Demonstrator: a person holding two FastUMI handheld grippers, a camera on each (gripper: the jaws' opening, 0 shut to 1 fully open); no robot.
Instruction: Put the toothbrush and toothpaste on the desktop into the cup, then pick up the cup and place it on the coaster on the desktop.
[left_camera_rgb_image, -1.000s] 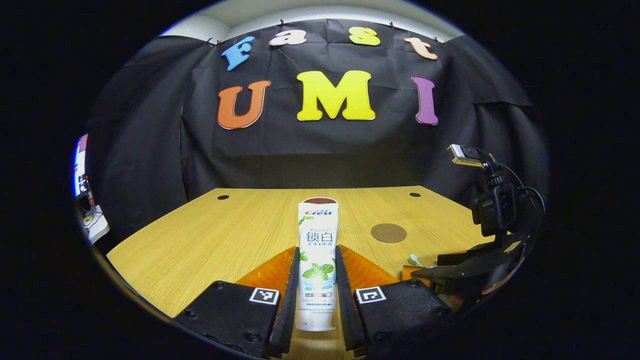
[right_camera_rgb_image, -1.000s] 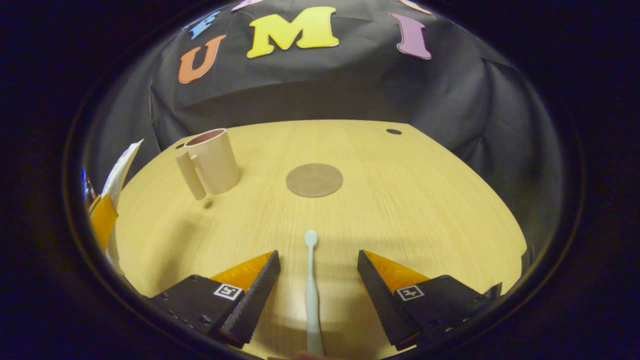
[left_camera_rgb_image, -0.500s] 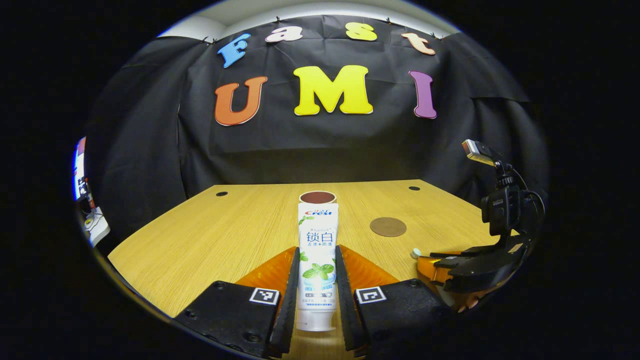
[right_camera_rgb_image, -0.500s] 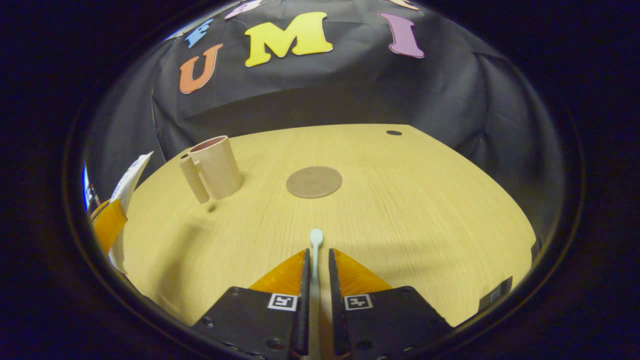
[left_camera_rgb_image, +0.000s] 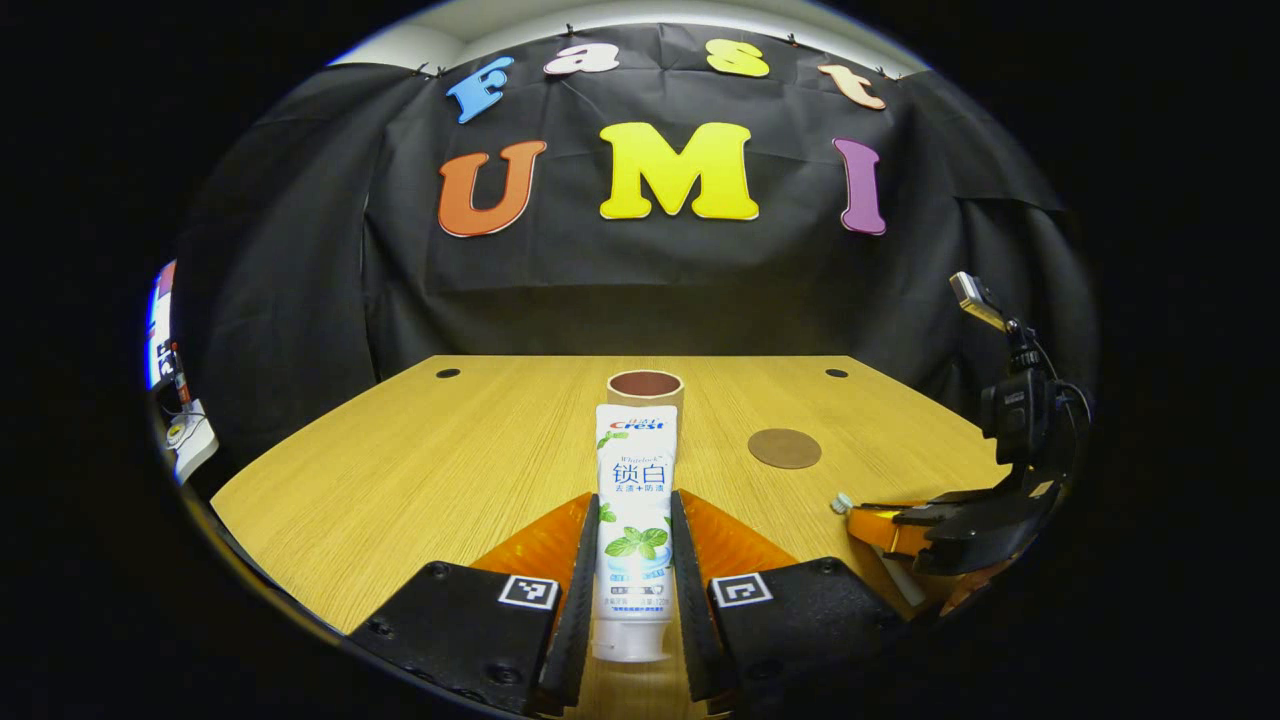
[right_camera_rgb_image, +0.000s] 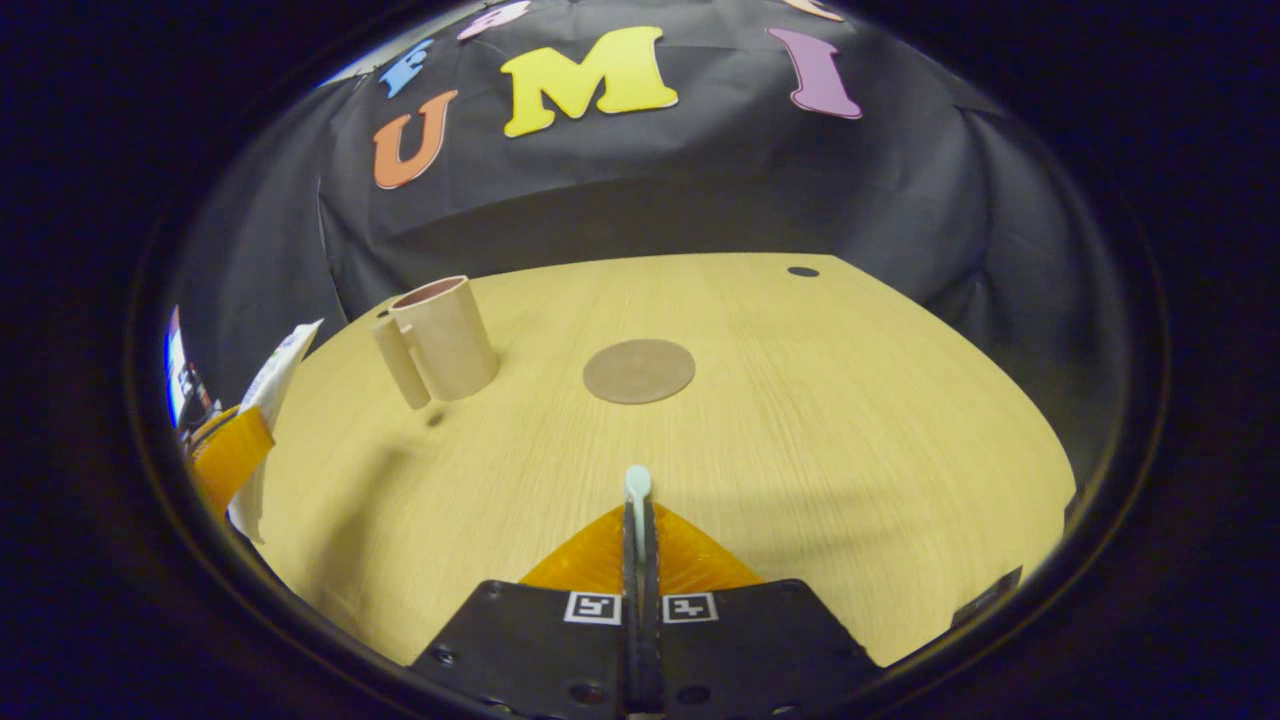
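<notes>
My left tool (left_camera_rgb_image: 634, 560) pinches the glossy toothpaste (left_camera_rgb_image: 636, 500) tube, hiding most of the cylindrical cup (left_camera_rgb_image: 645, 385) at 12 o'clock. My right tool (right_camera_rgb_image: 640, 545) pinches the slim toothbrush (right_camera_rgb_image: 637, 485); handle hidden.

I see a light wooden desktop (right_camera_rgb_image: 820, 420) with a visible grain. On it stands a beige cup (right_camera_rgb_image: 445, 338), upright, with its handle toward my side. A round brown coaster (right_camera_rgb_image: 639, 371) lies flat, near the cup but apart from it. Two small dark holes (left_camera_rgb_image: 447, 373) are near the far corners.
</notes>
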